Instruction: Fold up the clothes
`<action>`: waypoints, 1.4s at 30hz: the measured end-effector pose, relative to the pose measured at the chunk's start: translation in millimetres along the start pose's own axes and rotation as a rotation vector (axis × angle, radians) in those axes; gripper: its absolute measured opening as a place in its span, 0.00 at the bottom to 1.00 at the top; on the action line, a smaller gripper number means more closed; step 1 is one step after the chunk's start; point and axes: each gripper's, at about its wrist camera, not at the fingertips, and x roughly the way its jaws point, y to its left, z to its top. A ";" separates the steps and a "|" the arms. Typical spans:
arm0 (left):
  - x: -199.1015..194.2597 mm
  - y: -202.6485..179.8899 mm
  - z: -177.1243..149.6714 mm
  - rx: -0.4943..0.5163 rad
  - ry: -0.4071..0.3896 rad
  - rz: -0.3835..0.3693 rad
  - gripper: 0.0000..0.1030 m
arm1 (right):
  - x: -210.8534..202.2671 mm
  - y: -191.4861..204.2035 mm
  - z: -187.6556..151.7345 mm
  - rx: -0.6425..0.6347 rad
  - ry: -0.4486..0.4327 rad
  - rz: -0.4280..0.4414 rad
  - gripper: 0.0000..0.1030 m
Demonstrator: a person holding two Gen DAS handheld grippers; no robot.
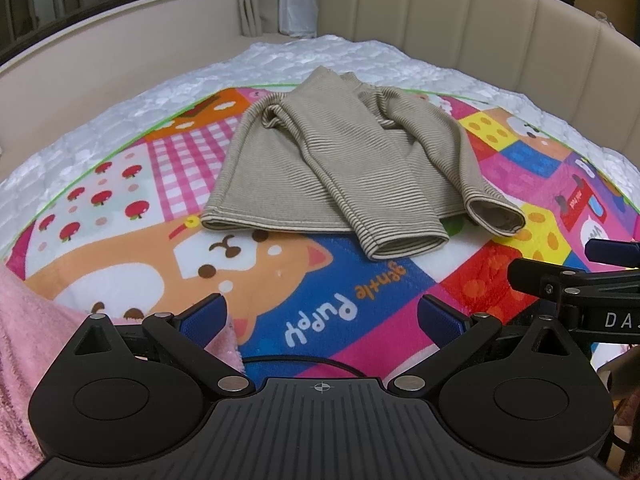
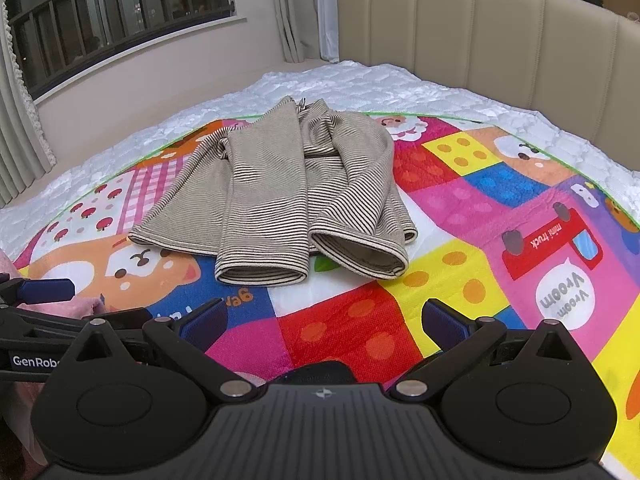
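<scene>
Grippers left and right spread, empty, near striped sweater on mat

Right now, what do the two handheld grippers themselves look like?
Both match: the left gripper and right gripper have matte black bodies with ribbed tops, round side housings, silver pivot pins, a small crosshair mark and blue textured finger pads. White lettering runs along their sides. A black cable loops ahead of the left one.
</scene>
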 end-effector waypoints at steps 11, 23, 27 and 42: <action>0.7 1.1 -0.7 -0.003 0.003 -0.002 1.00 | 1.0 0.3 -0.1 -0.001 0.006 -0.002 1.00; 0.6 1.5 -0.9 -0.004 0.004 -0.003 1.00 | 1.1 0.5 -0.5 -0.001 0.005 -0.003 1.00; 0.7 1.8 -0.6 -0.003 0.002 -0.004 1.00 | 1.0 0.5 -0.6 -0.001 0.004 -0.003 1.00; 3.6 1.7 11.5 0.036 -0.033 -0.038 1.00 | 7.3 -3.4 1.8 0.015 0.020 -0.024 1.00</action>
